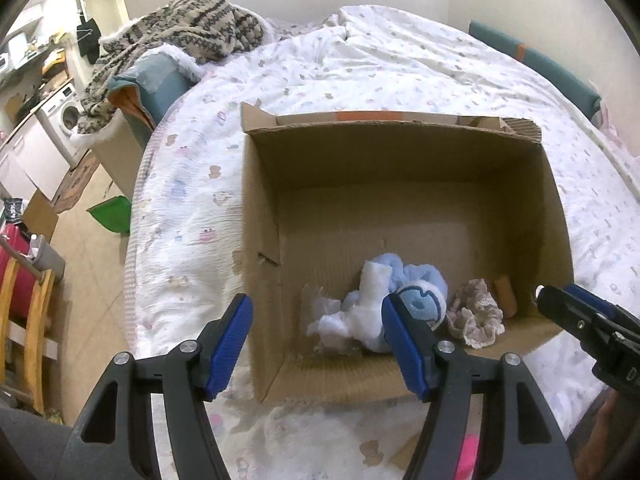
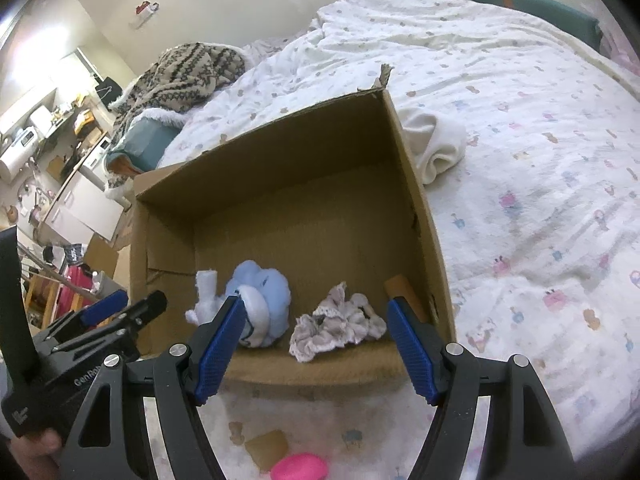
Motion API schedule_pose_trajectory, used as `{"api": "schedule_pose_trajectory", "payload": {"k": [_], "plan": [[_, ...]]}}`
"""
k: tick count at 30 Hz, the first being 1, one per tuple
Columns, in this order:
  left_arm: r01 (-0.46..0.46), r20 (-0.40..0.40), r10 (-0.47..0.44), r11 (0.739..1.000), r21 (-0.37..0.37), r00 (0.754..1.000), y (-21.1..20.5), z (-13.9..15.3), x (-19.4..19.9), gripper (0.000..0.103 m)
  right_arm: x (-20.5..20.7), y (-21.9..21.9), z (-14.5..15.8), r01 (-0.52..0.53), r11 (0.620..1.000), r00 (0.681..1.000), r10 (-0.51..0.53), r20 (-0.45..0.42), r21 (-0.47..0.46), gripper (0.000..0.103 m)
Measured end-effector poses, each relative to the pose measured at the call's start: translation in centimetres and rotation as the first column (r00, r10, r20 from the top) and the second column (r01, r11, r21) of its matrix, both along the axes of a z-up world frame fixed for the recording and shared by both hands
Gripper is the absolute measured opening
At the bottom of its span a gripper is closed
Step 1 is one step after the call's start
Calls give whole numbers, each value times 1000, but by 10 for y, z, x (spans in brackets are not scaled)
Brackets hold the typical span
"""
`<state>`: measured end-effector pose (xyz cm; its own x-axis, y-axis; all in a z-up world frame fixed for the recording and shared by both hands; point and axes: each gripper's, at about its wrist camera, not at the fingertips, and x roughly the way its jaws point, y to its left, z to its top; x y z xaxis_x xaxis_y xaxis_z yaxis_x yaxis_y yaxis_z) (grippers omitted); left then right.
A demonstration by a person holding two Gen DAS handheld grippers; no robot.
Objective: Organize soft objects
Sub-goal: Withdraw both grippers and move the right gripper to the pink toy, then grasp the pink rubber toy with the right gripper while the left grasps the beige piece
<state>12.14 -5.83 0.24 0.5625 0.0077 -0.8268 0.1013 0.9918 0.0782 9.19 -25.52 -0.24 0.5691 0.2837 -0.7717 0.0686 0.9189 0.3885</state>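
Cardboard box (image 1: pixel 400 168) holds crumpled blue-white plush (image 1: pixel 416 300), frilly cloth (image 1: pixel 476 316); both grippers' fingers apart, empty.

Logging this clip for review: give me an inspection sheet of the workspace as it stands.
Surface: bed with printed sheet; open box on it.
Job's things: blue plush, white fluff and lace cloth inside the box; white cloth outside, beside its wall; pink item in front.
Clutter: knit blanket; brown block in the box.
Grippers: left gripper and right gripper open, holding nothing.
Cables: nothing seen.
Surroundings: washer, chair.
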Motion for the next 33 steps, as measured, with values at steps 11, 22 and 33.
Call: {"api": "schedule_pose_trajectory", "payload": {"k": [11,22,33], "plan": [[-48,-1,48,997,-67,999,33,11,-41,64,-29,-5,-4,27,998,998,-24,-66,54,78],[-85,-41,81,990,-116,996,48,-7,-70,64,-47,-5,-38,55,984,970,-13,-241,168,78],[-79,-93,65,986,-147,994,42,-22,-70,64,-53,46,-92,-65,973,877,162,-453,222,78]]}}
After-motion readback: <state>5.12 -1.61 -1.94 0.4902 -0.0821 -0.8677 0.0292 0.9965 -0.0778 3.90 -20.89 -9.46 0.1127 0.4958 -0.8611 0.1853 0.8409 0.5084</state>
